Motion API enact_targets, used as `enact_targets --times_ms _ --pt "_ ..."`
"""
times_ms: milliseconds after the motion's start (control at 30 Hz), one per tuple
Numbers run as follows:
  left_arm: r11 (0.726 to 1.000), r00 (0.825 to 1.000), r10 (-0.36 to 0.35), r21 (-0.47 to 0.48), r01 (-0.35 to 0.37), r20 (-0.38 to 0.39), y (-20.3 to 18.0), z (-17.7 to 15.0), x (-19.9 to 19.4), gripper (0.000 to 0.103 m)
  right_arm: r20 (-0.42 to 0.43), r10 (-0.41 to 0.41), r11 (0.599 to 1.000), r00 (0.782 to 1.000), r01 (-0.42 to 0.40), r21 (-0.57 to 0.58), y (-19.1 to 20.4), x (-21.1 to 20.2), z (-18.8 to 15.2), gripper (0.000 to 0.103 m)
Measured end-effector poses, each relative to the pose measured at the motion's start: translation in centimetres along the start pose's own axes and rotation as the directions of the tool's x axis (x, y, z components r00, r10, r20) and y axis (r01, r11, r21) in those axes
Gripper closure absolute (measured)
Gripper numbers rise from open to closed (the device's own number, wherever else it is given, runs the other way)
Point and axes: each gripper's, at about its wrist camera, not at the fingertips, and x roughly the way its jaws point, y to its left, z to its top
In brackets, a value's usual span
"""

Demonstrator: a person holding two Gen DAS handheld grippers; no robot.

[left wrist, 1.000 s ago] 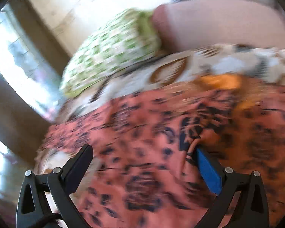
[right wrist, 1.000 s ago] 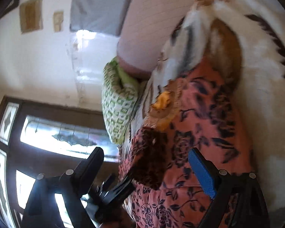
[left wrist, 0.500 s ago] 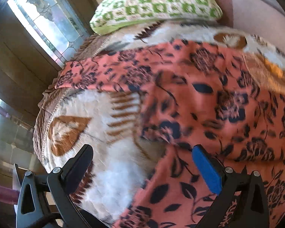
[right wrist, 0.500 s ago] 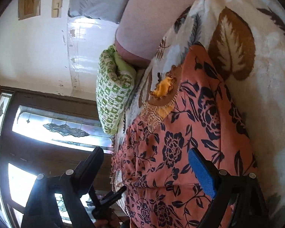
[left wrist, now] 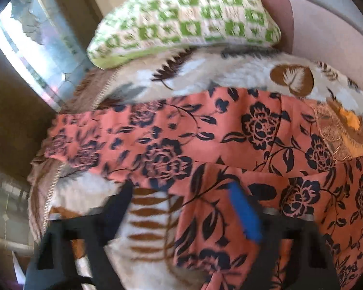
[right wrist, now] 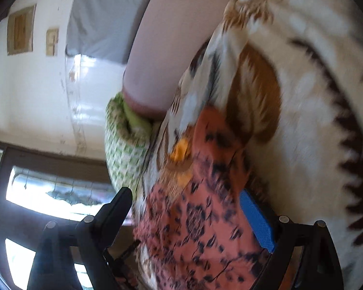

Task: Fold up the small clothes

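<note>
A salmon-pink garment with dark blue flowers (left wrist: pixel 230 145) lies spread on a white leaf-print blanket (left wrist: pixel 230 77). It has an orange embroidered neck patch (left wrist: pixel 346 125). My left gripper (left wrist: pixel 181 195) is open, low over the garment's near folded edge, one finger over blanket, the blue pad over cloth. In the right wrist view the same garment (right wrist: pixel 200 229) shows blurred, with the orange patch (right wrist: pixel 181 152). My right gripper (right wrist: pixel 188 205) is open, and the garment lies between its fingers.
A green-and-white checked pillow (left wrist: pixel 188 21) lies at the bed's far end against a pink headboard (left wrist: pixel 326 31). It also shows in the right wrist view (right wrist: pixel 123 145). A window (left wrist: pixel 31 48) is at the left. The blanket's fringed edge (left wrist: pixel 50 188) drops off at the left.
The left gripper has come closer to the garment's near edge. The right view has swung and blurred, and the garment now sits closer between its fingers. Both stay open.
</note>
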Motion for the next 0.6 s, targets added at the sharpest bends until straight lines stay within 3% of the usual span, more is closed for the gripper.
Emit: enact_targets --times_ms 67,100,267,367,467,567,600 --pt "0.998 0.997 -0.061 -0.036 0.059 -0.052 0.4 0.4 1.5 0.072 0.050 -0.042 0.999 0.998 0.043 -0.004 -0.1 -0.4 1.2 0.011" --pt "0.994 0.993 -0.099 -0.059 0.096 -0.064 0.6 0.5 2.1 0.077 0.069 -0.067 0.998 0.995 0.069 -0.014 0.0 -0.4 1.7 0.011" --pt "0.986 0.984 -0.165 -0.009 0.164 -0.065 -0.2 0.3 2.8 0.077 0.040 -0.175 0.974 0.984 0.179 -0.140 1.9 3.1 2.7 0.011" --pt "0.984 0.985 -0.166 0.054 0.168 -0.045 -1.2 0.2 2.7 0.070 0.018 -0.300 0.918 0.954 0.294 -0.266 3.3 6.3 2.5 0.012" --pt "0.980 0.982 -0.187 0.061 0.189 -0.034 -1.2 0.1 2.7 0.070 0.025 -0.373 0.871 0.927 0.360 -0.334 3.6 8.5 2.4 0.013" --pt "0.978 0.982 -0.190 0.079 0.191 -0.024 -1.4 0.1 2.5 0.093 0.028 -0.423 0.832 0.906 0.400 -0.385 3.4 10.5 2.4 0.029" --pt "0.977 0.980 -0.196 0.084 0.197 -0.015 -1.7 0.2 2.3 0.093 0.031 -0.449 0.809 0.893 0.422 -0.409 3.2 11.1 2.3 0.041"
